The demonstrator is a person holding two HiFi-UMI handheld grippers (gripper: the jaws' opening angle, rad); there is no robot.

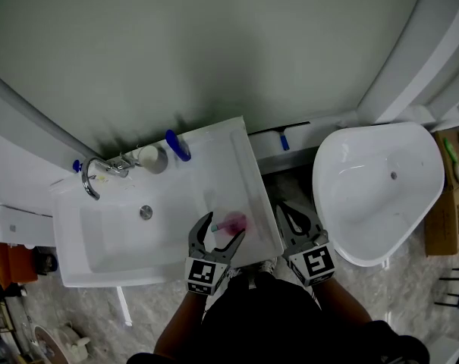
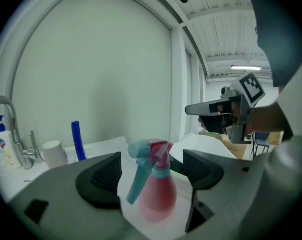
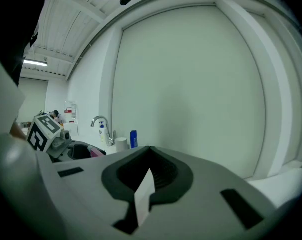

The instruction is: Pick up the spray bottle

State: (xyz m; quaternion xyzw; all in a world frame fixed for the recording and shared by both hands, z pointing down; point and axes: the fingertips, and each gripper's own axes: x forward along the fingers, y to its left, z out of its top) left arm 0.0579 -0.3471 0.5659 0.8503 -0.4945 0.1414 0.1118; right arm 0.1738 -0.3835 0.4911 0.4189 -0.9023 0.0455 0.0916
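Note:
A pink spray bottle (image 1: 233, 223) with a teal trigger and a pink head stands upright on the right ledge of the white sink (image 1: 100, 237). My left gripper (image 1: 220, 230) is open and reaches round it, one jaw on each side. In the left gripper view the bottle (image 2: 158, 191) stands between the two dark pads (image 2: 103, 179), with a little gap on both sides. My right gripper (image 1: 284, 207) is shut on nothing and hangs just off the sink's right edge. Its closed pads (image 3: 150, 171) fill the right gripper view.
At the back of the sink are a chrome faucet (image 1: 92, 177), a white cup (image 1: 148, 158) and a blue tube (image 1: 177, 145). A large white basin (image 1: 381, 188) stands to the right, a cardboard box (image 1: 445, 218) beyond it. The wall is close behind.

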